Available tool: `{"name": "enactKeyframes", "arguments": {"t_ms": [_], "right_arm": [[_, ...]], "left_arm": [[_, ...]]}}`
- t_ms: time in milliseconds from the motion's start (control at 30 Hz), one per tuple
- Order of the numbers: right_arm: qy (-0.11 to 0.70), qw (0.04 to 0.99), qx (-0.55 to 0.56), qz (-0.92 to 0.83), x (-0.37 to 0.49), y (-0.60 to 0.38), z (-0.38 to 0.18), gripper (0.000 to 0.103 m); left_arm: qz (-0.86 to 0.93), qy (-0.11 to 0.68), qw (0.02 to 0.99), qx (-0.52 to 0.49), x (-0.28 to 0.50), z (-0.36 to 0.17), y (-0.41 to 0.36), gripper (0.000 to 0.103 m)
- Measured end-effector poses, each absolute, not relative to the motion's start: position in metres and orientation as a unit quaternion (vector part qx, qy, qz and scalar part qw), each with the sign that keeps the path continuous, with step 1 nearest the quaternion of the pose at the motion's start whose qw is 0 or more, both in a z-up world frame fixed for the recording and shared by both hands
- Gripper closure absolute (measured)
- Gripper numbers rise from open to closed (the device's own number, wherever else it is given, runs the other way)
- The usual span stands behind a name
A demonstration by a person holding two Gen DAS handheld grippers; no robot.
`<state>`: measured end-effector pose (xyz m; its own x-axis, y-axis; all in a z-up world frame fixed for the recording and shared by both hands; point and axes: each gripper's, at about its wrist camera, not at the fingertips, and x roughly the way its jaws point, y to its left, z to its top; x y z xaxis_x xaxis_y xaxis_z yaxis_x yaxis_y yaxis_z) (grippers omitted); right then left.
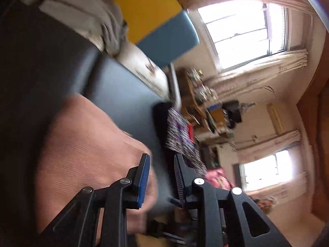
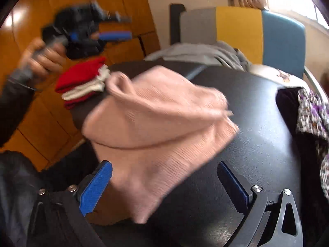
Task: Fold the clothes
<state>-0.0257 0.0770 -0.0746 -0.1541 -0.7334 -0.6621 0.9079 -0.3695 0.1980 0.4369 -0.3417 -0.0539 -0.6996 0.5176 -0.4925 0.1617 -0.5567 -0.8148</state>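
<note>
Pink knit: we count one pink garment (image 2: 156,123), lying loosely bunched on the black table (image 2: 257,127), part folded over itself, one edge hanging toward the near side.
Where it sits: toward the table's left half in the right wrist view; in the left wrist view the same pink garment (image 1: 86,144) fills the lower left, just beside our left fingers.
Left tongs: we see the left gripper (image 1: 161,177) with its two jaws parted a little; nothing is pinched between them, and the pink cloth lies behind the left jaw only.
Left tongs from the other side: the left gripper (image 2: 115,27) is raised off the table, held in one hand (image 2: 41,57) with a dark sleeve; it is blurred.
Right tongs: the right gripper (image 2: 164,173) stands wide, both blue pads clear; the pink cloth's lower corner lies between the jaws without either pad pressing on it.
Folded pile: one red and cream stack (image 2: 82,82) at the table's far left edge, touching the pink garment; how many pieces are in it we cannot tell.
Other clothes: one grey garment (image 2: 201,55) at the far side, one purple patterned garment (image 2: 312,115) at the right edge.
Chair: one, with grey, yellow and blue panels (image 2: 238,24), behind the table.
Windows: two (image 1: 242,30), both curtained.
</note>
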Motion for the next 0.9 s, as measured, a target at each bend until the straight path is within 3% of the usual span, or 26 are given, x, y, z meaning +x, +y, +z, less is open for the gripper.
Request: {"name": "enactKeyframes", "arguments": {"t_ms": [200, 367, 467, 600, 800, 900], "right_arm": [[0.153, 0.623, 0.313, -0.700, -0.004, 0.007, -0.035, 0.000], [0.131, 0.651, 0.438, -0.606, -0.015, -0.059, -0.070, 0.000], [0.146, 0.641, 0.480, -0.580, 0.001, -0.037, -0.100, 0.000], [0.102, 0.571, 0.533, -0.616, 0.004, 0.035, -0.131, 0.001], [-0.056, 0.549, 0.481, -0.682, 0.018, 0.088, -0.101, 0.001], [-0.046, 0.546, 0.460, -0.699, 0.026, 0.066, -0.097, 0.001]], "left_arm": [[0.805, -0.458, 0.055, -0.374, 0.490, -0.105, -0.387, 0.079], [0.789, -0.459, 0.091, -0.398, 0.506, -0.148, -0.372, 0.079], [0.796, -0.429, 0.122, -0.408, 0.513, -0.157, -0.359, 0.079], [0.803, -0.403, 0.160, -0.408, 0.513, -0.162, -0.342, 0.079], [0.805, -0.384, 0.186, -0.413, 0.508, -0.166, -0.314, 0.079], [0.812, -0.371, 0.188, -0.409, 0.511, -0.161, -0.307, 0.079]]}}
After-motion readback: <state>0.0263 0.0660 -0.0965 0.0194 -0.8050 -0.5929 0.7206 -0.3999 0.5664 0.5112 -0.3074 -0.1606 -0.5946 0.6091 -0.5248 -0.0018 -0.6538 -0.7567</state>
